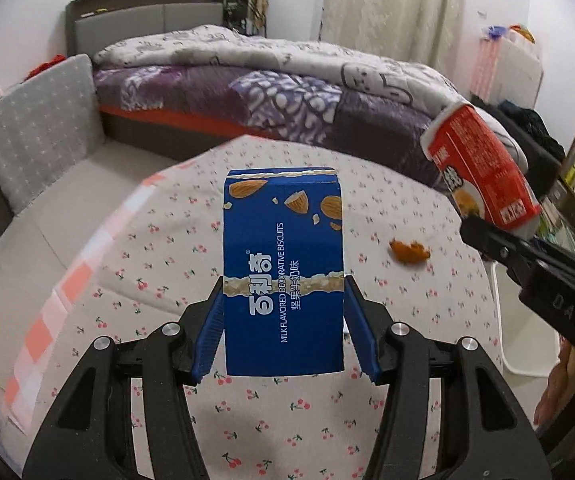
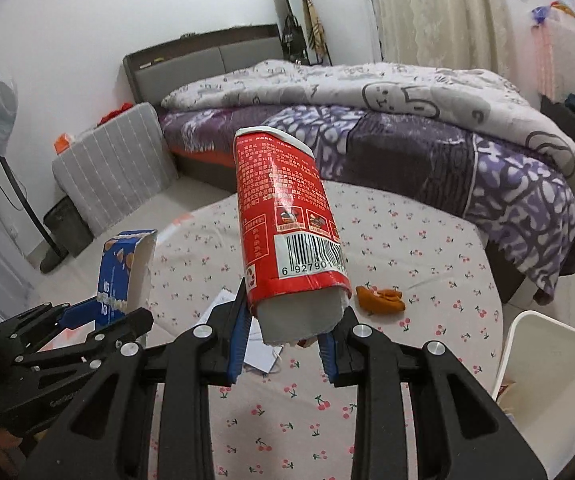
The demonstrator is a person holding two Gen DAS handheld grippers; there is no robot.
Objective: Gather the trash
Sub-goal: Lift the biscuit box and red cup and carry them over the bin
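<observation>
Left tongs [image 1: 283, 326] clamp the blue biscuit box [image 1: 283, 268] upright above the worktop [image 1: 167, 360]. Right tongs [image 2: 285, 346] clamp the red can [image 2: 287, 224], long axis tilted toward 11 o'clock. White bin [image 2: 547, 364] at 3 o'clock, nearer the right hand. Orange peel [image 2: 381, 300] lies loose.

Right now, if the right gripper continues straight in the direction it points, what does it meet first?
Probably the bed. The right gripper, shut on the red canister, points over the table toward it; depth is uncertain.

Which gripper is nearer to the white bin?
Right. The right gripper, holding the red cup, is beside the white bin; the left gripper is farther left.
</observation>
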